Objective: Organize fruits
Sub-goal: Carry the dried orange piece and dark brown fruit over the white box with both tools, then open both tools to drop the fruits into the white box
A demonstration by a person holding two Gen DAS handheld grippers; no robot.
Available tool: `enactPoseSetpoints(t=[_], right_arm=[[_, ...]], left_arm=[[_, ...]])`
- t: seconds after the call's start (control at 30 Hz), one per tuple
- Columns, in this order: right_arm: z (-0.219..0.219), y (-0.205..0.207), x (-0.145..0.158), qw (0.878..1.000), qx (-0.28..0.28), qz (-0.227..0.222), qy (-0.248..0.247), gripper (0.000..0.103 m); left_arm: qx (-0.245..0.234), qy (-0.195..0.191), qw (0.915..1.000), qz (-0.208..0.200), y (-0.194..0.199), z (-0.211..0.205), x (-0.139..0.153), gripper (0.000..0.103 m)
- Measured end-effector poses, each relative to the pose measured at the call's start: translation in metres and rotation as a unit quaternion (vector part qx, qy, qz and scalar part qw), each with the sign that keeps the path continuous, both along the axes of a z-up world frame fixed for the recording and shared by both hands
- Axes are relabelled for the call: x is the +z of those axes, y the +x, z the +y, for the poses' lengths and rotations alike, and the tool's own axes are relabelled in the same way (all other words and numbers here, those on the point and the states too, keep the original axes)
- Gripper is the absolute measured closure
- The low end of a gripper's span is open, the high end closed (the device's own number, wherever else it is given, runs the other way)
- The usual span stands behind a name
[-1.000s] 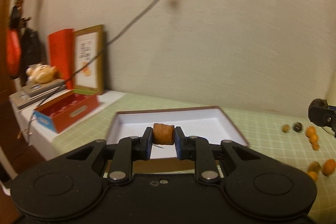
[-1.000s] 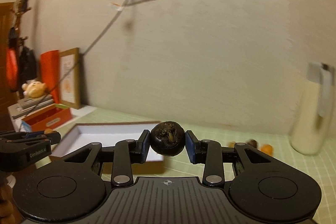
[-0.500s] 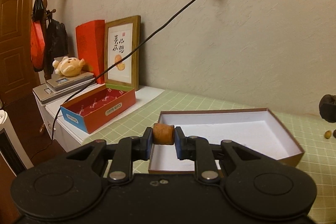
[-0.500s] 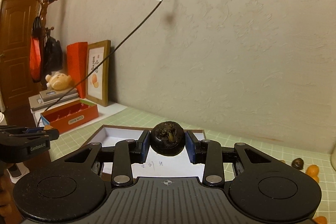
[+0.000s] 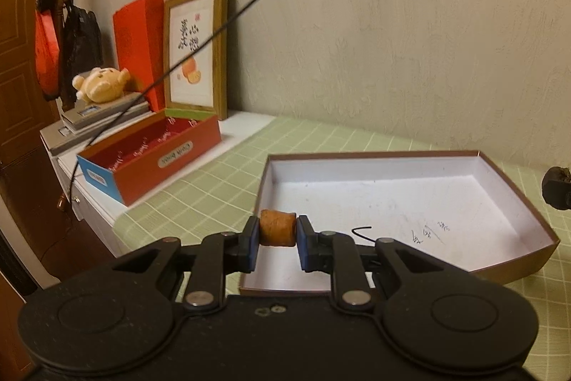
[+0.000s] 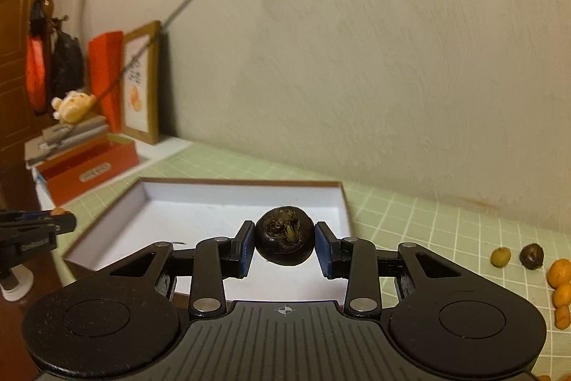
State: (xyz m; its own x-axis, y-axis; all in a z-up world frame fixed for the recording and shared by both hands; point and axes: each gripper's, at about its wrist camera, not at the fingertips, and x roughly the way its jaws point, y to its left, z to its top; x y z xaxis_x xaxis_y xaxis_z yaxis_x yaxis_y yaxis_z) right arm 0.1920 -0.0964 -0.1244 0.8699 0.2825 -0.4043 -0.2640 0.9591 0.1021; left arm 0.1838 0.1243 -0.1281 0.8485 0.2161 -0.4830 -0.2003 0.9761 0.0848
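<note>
Jaws of left gripper [image 5: 278, 232] pinch an orange fruit [image 5: 278, 232], right gripper [image 6: 284, 240] a dark fruit [image 6: 284, 234], tilted above the box [image 6: 107, 220].

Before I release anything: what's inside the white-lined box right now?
No fruit shows in the white-lined box; only pen scribbles on its floor. Each view's own gripper covers the near part, so that strip is unseen.

Both grippers nearer the box [image 5: 517, 259], lower.
</note>
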Motion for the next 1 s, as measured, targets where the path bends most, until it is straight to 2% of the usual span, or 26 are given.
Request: enactPoseSetpoints(t=[0.33, 0.9, 0.97, 1.0], right_arm=[[-0.009, 0.042, -0.027, 0.999, -0.012, 0.045, -0.004, 0.067], [-0.015, 0.060, -0.042, 0.996, -0.035, 0.085, 0.016, 0.066], [-0.017, 0.062, -0.041, 0.995, -0.037, 0.089, 0.023, 0.065], [-0.018, 0.063, -0.041, 0.995, -0.039, 0.089, 0.026, 0.062]], left_arm=[[-0.003, 0.000, 0.9996, 0.030, 0.024, -0.002, -0.018, 0.091], [0.004, -0.009, 0.9979, 0.064, 0.042, 0.001, -0.032, 0.091], [0.009, -0.012, 0.9974, 0.071, 0.044, 0.003, -0.033, 0.086], [0.017, -0.014, 0.9971, 0.072, 0.044, 0.004, -0.033, 0.079]])
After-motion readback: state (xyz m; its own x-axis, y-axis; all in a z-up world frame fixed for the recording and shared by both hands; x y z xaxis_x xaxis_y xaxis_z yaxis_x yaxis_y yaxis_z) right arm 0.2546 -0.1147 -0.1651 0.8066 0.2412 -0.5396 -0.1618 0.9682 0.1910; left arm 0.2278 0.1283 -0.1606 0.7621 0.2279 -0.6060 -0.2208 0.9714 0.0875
